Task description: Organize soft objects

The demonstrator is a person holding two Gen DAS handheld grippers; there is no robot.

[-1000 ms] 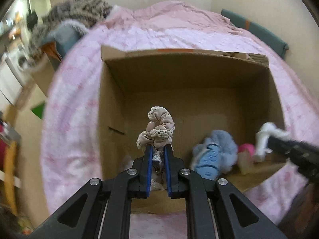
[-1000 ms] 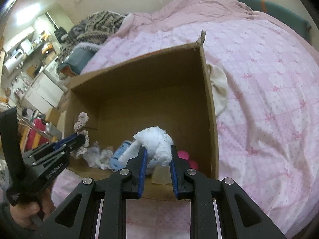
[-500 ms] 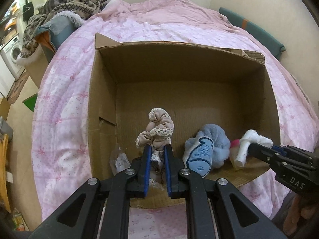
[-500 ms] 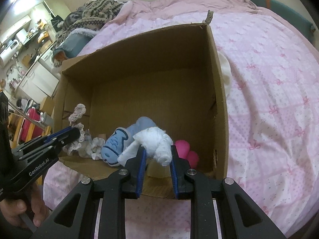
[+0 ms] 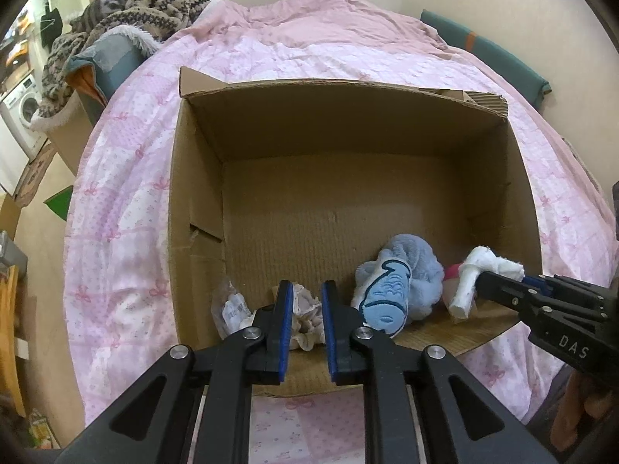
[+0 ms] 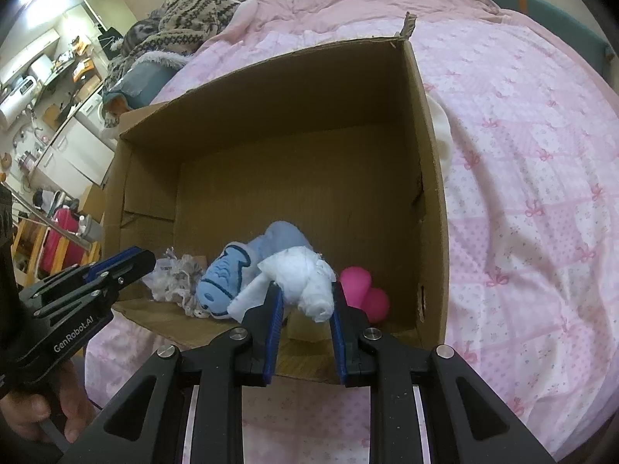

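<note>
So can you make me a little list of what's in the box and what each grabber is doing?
Box: open cardboard box on a pink bedspread.
In the box: blue plush, pink toy, lace scrunchie, crinkled plastic wrapper.
Left gripper: jaws have just been opening; the scrunchie lies loose below them.
Right gripper: shut on the white cloth roll, held over the box's near corner.

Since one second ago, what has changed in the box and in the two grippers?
The left gripper, its jaws just opening, let go the lace scrunchie, which dropped onto the cardboard box floor. Unchanged: the right gripper holds the white cloth; the blue plush lies there.
</note>
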